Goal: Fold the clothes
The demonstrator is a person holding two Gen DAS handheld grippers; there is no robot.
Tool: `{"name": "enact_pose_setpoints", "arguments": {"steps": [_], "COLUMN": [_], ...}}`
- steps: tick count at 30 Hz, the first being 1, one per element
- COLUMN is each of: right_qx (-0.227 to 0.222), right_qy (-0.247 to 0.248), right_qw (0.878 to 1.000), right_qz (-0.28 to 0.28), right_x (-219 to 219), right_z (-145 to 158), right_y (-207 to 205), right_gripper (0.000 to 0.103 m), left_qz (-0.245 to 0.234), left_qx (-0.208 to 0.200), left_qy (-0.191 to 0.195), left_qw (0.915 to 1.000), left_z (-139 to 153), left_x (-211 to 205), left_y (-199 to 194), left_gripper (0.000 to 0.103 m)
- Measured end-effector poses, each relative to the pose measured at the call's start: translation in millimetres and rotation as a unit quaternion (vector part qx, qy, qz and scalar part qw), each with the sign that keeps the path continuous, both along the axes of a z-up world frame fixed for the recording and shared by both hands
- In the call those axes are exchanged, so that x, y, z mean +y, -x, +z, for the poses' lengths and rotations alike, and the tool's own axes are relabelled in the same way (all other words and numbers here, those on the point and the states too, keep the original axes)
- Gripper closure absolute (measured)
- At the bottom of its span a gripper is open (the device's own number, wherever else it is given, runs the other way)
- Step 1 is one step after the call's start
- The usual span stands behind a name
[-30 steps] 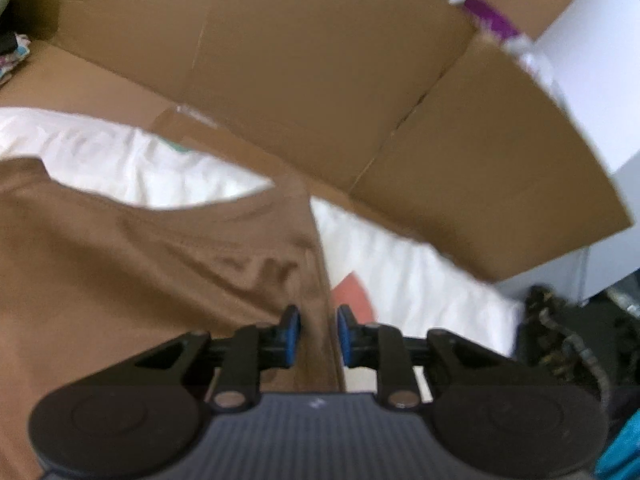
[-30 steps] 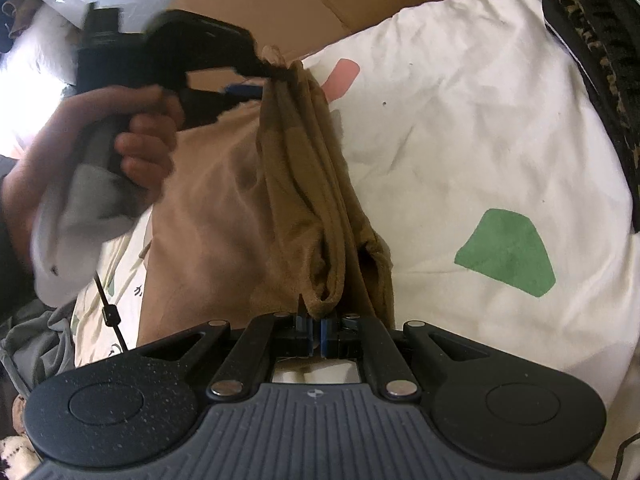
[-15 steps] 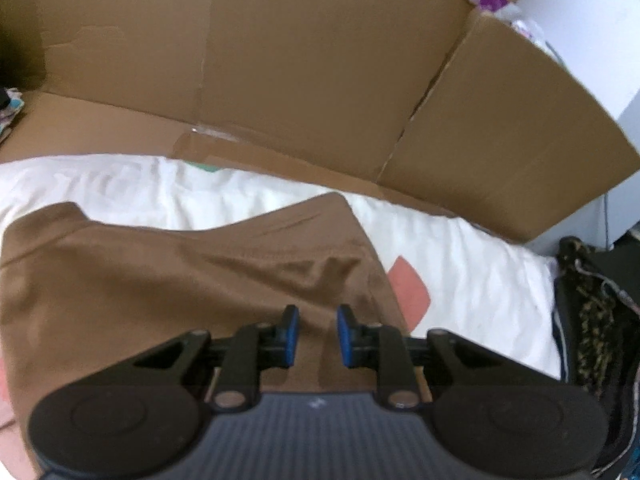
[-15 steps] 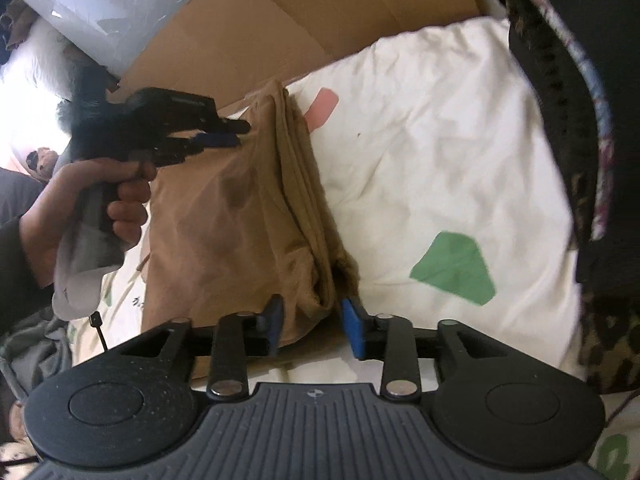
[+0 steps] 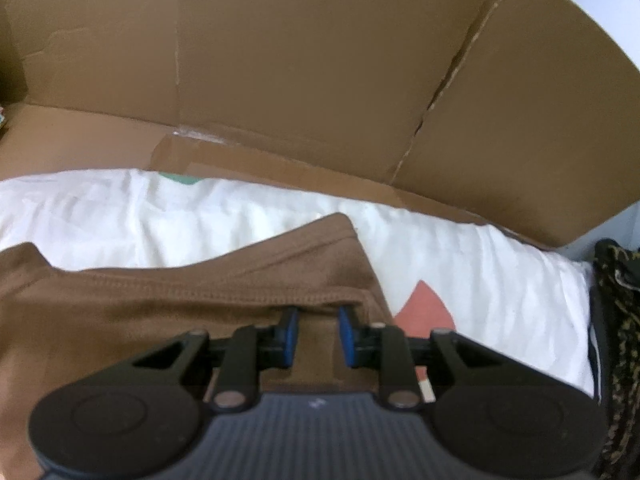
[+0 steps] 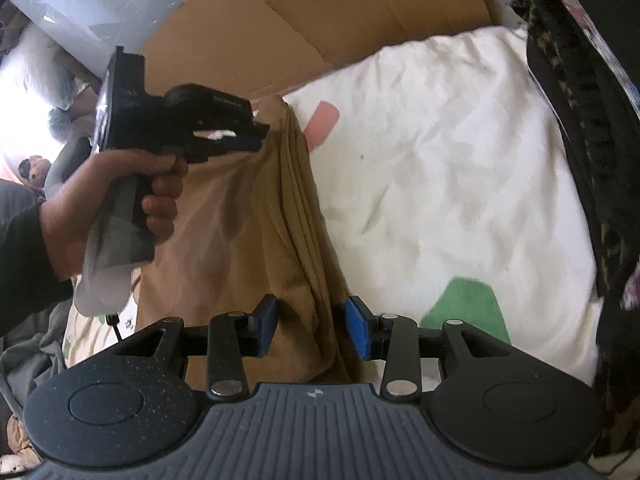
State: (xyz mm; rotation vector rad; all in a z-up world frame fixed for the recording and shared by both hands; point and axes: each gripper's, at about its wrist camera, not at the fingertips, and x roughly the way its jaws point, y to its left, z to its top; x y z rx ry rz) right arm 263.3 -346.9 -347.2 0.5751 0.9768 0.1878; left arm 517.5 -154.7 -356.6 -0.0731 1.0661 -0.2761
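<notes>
A brown garment [image 6: 240,240] lies folded lengthwise on a white sheet [image 6: 440,160], with a thick ridge of folds along its right side. My right gripper [image 6: 312,328] is open at the near end. The ridge runs between its blue pads [image 6: 358,332] without being pressed. At the far end a person's hand [image 6: 132,184] holds my left gripper [image 6: 260,138], whose tips pinch the top of the ridge. In the left wrist view the left gripper [image 5: 319,316] sits at the hem of the garment [image 5: 120,320]; its jaws are opening slightly, with brown cloth between them.
Cardboard walls [image 5: 300,60] stand just beyond the sheet's far edge. Dark patterned fabric [image 6: 580,100] is piled along the right side. Clear plastic wrap [image 6: 80,4] lies at the far left. The sheet carries a green patch [image 6: 468,304] and a pink patch [image 6: 324,118].
My right gripper let go of the garment's near end, opened, and drew back a little. My left gripper lowered the far end toward the sheet, so the hanging fold now rests flatter.
</notes>
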Motion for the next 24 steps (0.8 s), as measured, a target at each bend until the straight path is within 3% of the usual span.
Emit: {"name": "enact_pose_setpoints", "arguments": {"steps": [12, 14, 19, 24], "right_qx": [0.027, 0.032, 0.033, 0.004], "right_qy": [0.023, 0.020, 0.036, 0.034], "right_qw": [0.999, 0.999, 0.999, 0.999], "right_qz": [0.018, 0.013, 0.018, 0.042], "right_x": [-1, -5, -2, -3], "right_z": [-28, -31, -21, -7], "right_y": [5, 8, 11, 14], "right_gripper": [0.061, 0.061, 0.060, 0.060], "left_qz": [0.003, -0.002, -0.018, -0.035], "left_qx": [0.012, 0.006, 0.006, -0.014], "left_qy": [0.005, -0.012, -0.023, -0.023], "left_qw": [0.9999, 0.9999, 0.9995, 0.9990], "left_z": [-4, -3, 8, 23], "left_x": [0, -6, -9, 0], "left_y": [-8, -7, -6, 16], "left_gripper": [0.079, 0.079, 0.079, 0.070]}}
